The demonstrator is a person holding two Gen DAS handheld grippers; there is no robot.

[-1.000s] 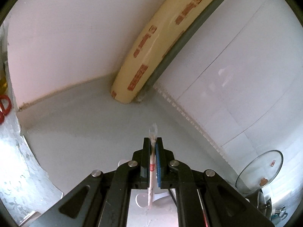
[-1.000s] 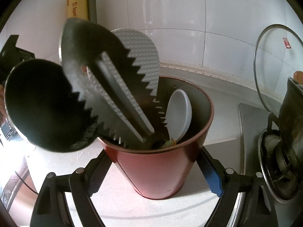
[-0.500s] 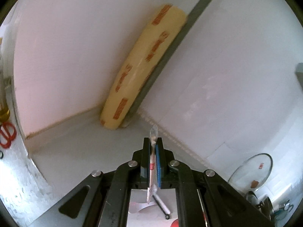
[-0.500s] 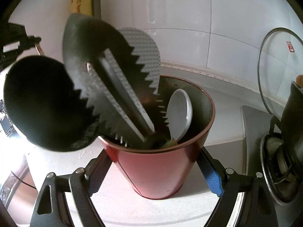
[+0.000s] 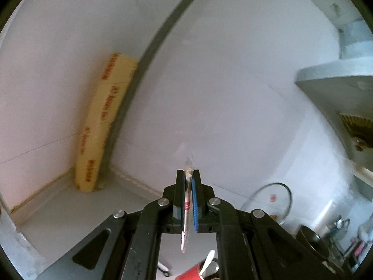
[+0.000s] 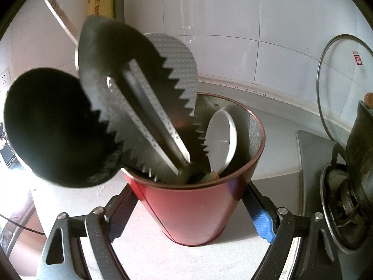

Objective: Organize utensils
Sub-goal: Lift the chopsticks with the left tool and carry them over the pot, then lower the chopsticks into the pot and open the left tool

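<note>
My left gripper (image 5: 188, 175) is shut on a thin plastic-wrapped stick (image 5: 185, 228) with a red label, held high above the counter. Below it, at the frame's bottom edge, the rim of the red utensil holder (image 5: 188, 273) shows. In the right wrist view my right gripper (image 6: 188, 193) has its fingers against both sides of the red utensil holder (image 6: 193, 212), which stands on the counter. Inside the holder stand a black ladle (image 6: 53, 128), grey serrated tongs (image 6: 139, 93) and a white spoon (image 6: 220, 140).
A yellow wrapped roll (image 5: 102, 126) leans in the wall corner. A glass lid (image 6: 338, 88) rests against the tiles at the right, beside a dark pot (image 6: 361, 151) on a stove burner (image 6: 345, 210). A range hood (image 5: 345, 98) hangs at the upper right.
My left gripper has risen and tipped up with the stick; the red holder's rim now shows beneath it. It has left the right wrist view. The right gripper has kept still.
</note>
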